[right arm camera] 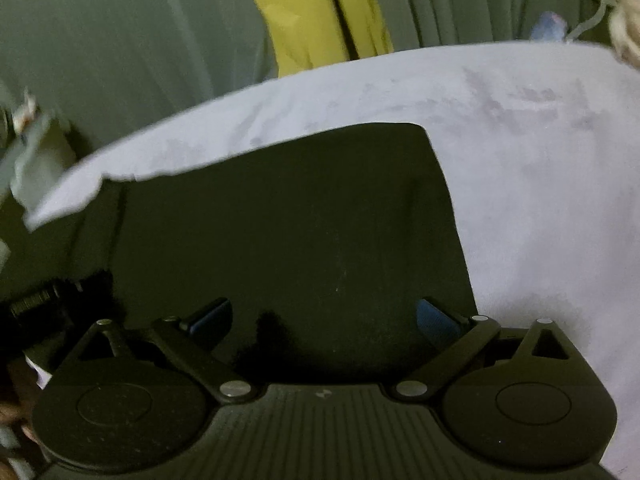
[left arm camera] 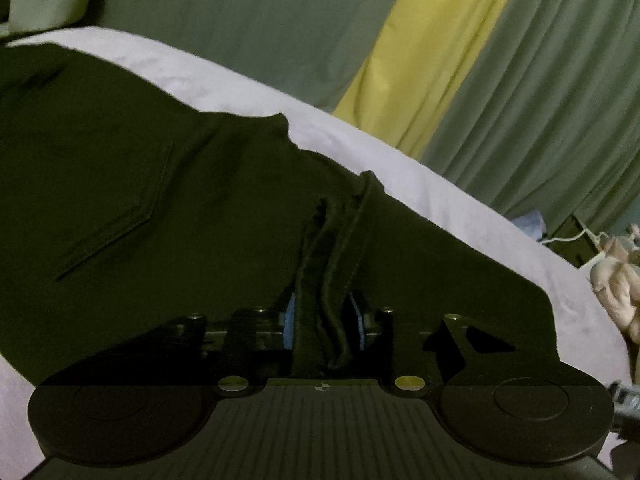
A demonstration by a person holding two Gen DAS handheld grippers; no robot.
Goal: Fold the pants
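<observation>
Pants (left arm camera: 140,184) cut off at left edge; left tool (left arm camera: 324,320) pads mostly hidden by bunched fabric.

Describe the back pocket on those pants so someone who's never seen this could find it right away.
Start at the pale lavender sheet covering the bed; the dark pants lie spread over it. The pocket is the stitched, pointed-bottom outline on the flat panel, away from the bunched seam ridge between the left gripper's jaws.
</observation>
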